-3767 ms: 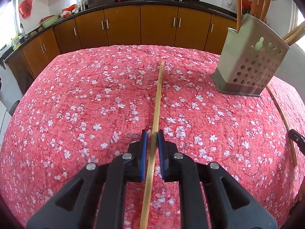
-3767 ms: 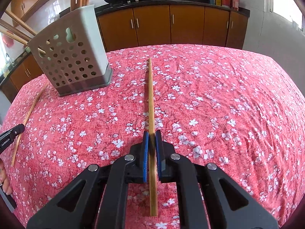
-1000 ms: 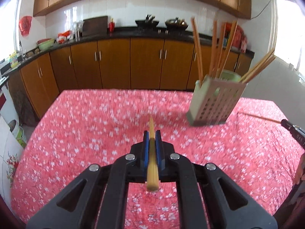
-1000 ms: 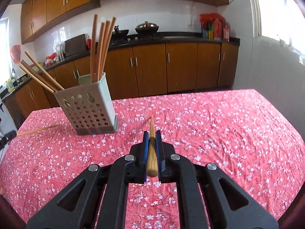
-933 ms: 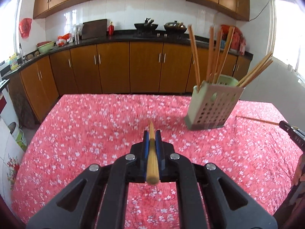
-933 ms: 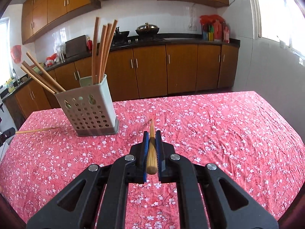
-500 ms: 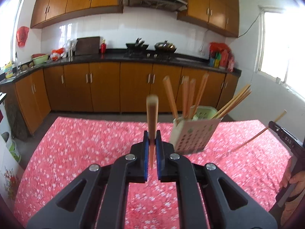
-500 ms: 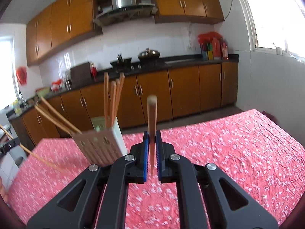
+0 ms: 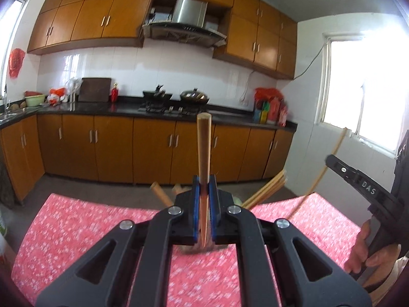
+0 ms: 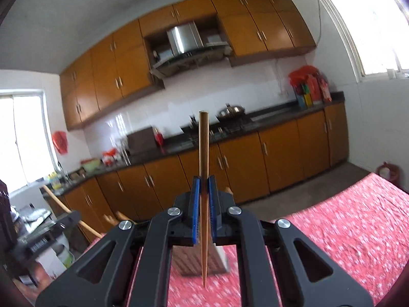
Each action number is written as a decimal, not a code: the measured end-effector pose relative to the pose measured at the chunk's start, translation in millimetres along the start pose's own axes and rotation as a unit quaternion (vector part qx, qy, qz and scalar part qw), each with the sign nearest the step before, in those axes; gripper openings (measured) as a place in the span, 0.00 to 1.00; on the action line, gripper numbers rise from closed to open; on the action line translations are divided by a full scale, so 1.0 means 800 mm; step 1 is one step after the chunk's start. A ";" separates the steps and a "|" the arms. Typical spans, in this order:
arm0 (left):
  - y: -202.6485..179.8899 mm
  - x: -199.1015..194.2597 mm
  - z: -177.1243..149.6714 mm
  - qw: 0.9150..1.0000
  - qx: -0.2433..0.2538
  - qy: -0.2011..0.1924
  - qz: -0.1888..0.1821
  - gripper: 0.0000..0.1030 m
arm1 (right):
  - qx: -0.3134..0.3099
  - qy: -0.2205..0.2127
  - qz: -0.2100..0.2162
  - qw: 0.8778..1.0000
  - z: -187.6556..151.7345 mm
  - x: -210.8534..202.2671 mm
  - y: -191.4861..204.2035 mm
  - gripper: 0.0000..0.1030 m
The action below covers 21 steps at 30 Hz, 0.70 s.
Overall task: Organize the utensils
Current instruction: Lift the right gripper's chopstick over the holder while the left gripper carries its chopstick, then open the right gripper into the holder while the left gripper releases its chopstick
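Wooden chopstick (image 9: 203,151) smooth; tablecloth (image 9: 76,225) printed cloth; cabinets (image 9: 112,151) glossy wood.

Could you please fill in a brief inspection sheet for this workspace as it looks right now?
Surface: table under a red floral cloth.
Job's things: one chopstick upright in the left gripper; another chopstick upright in the right gripper; perforated holder mostly hidden behind the fingers, chopsticks in it.
Clutter: nothing seen on the cloth.
Grippers: both shut on their chopsticks, thin tips down.
Cables: a wire on the wall by the window.
Surroundings: brown cabinets, range hood, pans on the stove.
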<state>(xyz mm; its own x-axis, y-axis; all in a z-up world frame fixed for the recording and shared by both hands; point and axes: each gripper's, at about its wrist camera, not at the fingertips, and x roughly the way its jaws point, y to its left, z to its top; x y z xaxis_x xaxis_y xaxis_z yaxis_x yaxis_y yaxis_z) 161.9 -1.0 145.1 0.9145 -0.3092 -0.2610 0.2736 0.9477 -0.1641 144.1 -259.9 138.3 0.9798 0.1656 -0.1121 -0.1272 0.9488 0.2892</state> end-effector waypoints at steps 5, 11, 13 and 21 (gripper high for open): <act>-0.018 0.019 0.032 1.000 -0.001 -0.030 -0.002 0.08 | -0.016 -0.046 0.005 0.999 0.020 0.017 0.022 0.08; -0.019 0.059 0.049 0.999 0.000 -0.046 0.014 0.08 | -0.032 -0.070 -0.007 0.997 0.016 0.053 0.025 0.08; -0.016 0.072 0.045 0.999 -0.003 -0.041 0.016 0.08 | -0.035 -0.066 -0.012 0.997 0.006 0.069 0.021 0.08; 0.005 0.124 0.017 1.000 -0.021 -0.008 0.013 0.08 | -0.035 -0.025 -0.016 0.999 -0.026 0.108 0.014 0.08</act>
<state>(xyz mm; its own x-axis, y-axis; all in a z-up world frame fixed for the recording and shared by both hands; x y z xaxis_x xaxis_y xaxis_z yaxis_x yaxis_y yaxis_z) 258.1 -26.7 131.5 0.9260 -0.2831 -0.2499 0.2377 0.9512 -0.1968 223.8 -229.3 112.4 0.9898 0.1227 -0.0720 -0.1044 0.9703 0.2180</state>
